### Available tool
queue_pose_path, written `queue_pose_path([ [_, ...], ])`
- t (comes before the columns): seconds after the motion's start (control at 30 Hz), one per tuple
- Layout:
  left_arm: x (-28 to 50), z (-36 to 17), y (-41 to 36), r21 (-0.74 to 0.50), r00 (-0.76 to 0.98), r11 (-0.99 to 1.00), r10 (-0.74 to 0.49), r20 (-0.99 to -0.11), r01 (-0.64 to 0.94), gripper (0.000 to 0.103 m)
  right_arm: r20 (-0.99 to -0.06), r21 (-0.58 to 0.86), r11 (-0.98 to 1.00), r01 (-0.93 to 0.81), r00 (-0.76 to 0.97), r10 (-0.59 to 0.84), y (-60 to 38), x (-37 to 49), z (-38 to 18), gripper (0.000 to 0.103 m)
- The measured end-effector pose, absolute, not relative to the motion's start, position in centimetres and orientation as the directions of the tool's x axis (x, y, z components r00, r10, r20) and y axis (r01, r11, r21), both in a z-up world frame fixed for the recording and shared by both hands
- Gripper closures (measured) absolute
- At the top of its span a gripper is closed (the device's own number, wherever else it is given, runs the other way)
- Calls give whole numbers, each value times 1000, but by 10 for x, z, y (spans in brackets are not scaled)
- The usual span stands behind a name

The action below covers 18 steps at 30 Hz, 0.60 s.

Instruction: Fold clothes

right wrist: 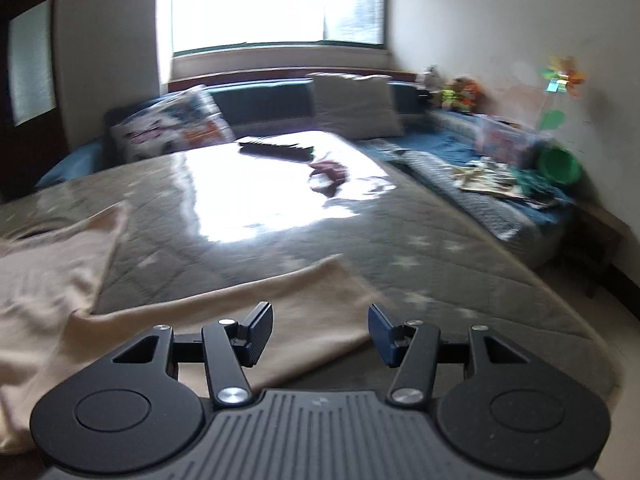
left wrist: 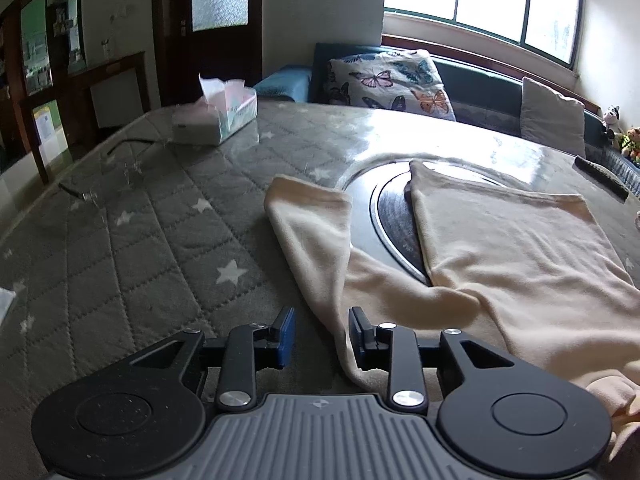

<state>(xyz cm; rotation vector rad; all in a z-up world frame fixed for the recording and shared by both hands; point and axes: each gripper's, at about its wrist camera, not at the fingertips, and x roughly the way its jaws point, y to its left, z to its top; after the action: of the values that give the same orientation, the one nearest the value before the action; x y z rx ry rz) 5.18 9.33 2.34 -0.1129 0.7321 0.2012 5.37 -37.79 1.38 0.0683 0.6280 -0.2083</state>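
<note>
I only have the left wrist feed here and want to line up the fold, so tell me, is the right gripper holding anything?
Observer: No. The right gripper is open, poised over the other sleeve of the cream garment, nothing between its fingers.
Operator: Anything lying on the table past that sleeve?
Observer: A small dark reddish item lies in the window glare; it is too blurred to identify.
Operator: And what is on the right of the table?
Observer: A blue-covered bench with papers, and a green bowl at its far end.
</note>
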Motion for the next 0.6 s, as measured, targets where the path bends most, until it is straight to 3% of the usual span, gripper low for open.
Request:
queue_pose_path([
  [0.2, 57, 37, 90, -2, 750, 984, 135, -648, -179, 72, -613, -3, 993, 120, 784, -96, -359, 66, 4, 49],
  [0.6, 127, 19, 85, 86, 714, 989, 146, -685, -120, 72, -631, 5, 992, 122, 770, -92, -361, 73, -4, 42],
])
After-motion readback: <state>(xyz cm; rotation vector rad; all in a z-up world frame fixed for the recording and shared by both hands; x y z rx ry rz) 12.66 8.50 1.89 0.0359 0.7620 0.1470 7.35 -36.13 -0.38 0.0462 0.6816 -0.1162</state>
